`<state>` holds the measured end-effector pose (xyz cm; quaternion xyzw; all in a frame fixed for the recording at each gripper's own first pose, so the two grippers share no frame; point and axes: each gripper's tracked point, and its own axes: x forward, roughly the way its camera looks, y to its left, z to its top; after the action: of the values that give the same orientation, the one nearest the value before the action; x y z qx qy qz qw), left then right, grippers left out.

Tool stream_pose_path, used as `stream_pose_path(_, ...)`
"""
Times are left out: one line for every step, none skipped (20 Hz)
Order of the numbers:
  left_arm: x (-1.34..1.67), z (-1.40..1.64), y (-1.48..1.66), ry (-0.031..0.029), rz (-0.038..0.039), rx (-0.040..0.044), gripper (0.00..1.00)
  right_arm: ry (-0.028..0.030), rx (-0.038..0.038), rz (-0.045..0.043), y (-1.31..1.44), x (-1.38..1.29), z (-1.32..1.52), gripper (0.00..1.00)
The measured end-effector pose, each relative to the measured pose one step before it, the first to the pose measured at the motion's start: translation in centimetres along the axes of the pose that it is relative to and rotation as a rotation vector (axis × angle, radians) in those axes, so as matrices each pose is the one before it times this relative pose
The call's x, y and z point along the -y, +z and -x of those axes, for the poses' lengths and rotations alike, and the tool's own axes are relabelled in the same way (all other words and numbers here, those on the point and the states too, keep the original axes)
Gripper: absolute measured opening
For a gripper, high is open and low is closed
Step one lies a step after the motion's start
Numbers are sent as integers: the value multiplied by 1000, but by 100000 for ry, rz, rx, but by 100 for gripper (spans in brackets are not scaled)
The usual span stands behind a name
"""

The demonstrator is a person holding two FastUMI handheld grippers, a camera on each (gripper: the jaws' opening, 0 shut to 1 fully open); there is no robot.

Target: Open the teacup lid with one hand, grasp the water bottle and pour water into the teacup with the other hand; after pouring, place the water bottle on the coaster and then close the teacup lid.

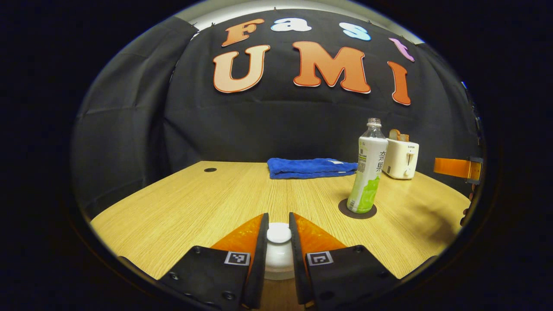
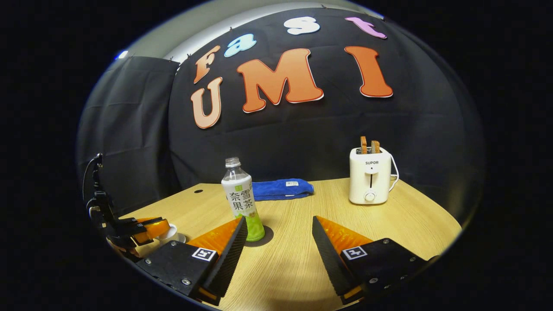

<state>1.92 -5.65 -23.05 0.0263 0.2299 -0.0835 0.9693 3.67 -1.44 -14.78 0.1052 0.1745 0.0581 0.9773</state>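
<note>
Left gripper view is showing the left gripper (image 1: 278, 242) with its jaws pressing from both sides on the round white knob of the teacup lid (image 1: 278, 235), the lid sitting low at the near edge of the pale wood-grain counter (image 1: 181, 203). Right gripper view is showing the right gripper (image 2: 278, 246) hanging over the counter with its jaws spread wide and holding nothing, and the left gripper gripping at the white teacup on its saucer (image 2: 170, 235) by the counter's left edge. The clear plastic water bottle with a white and green label (image 2: 242, 203) is standing upright on the dark round coaster (image 2: 265, 235), its long axis vertical and its uncapped neck pointing straight up, about midway across the counter; a folded blue towel (image 1: 309, 167) and a white toaster holding two slices of bread (image 2: 370, 177) are sitting toward the far edge. Whether the lid is seated on the cup or just above it cannot be told. Judging by the layout, the bottle is done with and the lid is the last step: coming down off-centre, it could be catching the rim and tipping the filled cup, and jaws opening before it is seated could be letting it slide off. The uncapped bottle could be spilling if either gripper knocks it.
</note>
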Motion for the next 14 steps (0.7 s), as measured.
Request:
stream_pose_path(75, -113, -17, 131, -254, -120, 35, -250, 127, 517, 47, -5, 35, 90)
stream_pose_path(-297, -87, -249, 1275, -1042, -930, 36, 106, 227, 367, 23, -30, 146, 90)
stream_pose_path(-224, 219, -203, 1248, -1465, -932, 42, 163, -20, 266, 74, -107, 146, 90)
stream_pose_path(-168, 76, 219, 725, -954, 810, 61, -279, -214, 535, -123, -49, 101, 90)
stream_pose_path(-34, 75, 127, 386, -84, 333, 64, -300, 304, 743, 68, -52, 163, 90)
stream_pose_path(-208, 265, 284, 836, -52, 441, 69, -301, 403, 930, 149, -27, 238, 90)
stream_pose_path(-204, 285, 402, 1214, -261, 917, 69, 10, 585, 1349, 149, -142, 139, 90)
stream_pose_path(123, 310, 804, 209, -141, 2142, 70, -128, 839, 1436, 239, -142, 260, 90)
stream_pose_path(202, 362, 1098, 329, -149, 2521, 70, -65, 926, 1450, 312, -124, 232, 90)
stream_pose_path(109, 517, 1077, 39, -274, 2588, 74, 23, 802, 1086, 222, -95, 187, 90)
stream_pose_path(405, 362, 851, -307, -295, 2510, 80, -224, 161, 575, 141, -61, 123, 90)
stream_pose_path(367, 333, 967, -548, -318, 2080, 84, 137, 280, 387, 83, -197, 189, 91)
stream_pose_path(413, 416, 1107, -351, -398, 2217, 89, -135, 321, 574, 147, -96, 283, 91)
stream_pose_path(285, 403, 936, -304, -392, 2158, 96, -140, 871, 773, 226, -57, 298, 91)
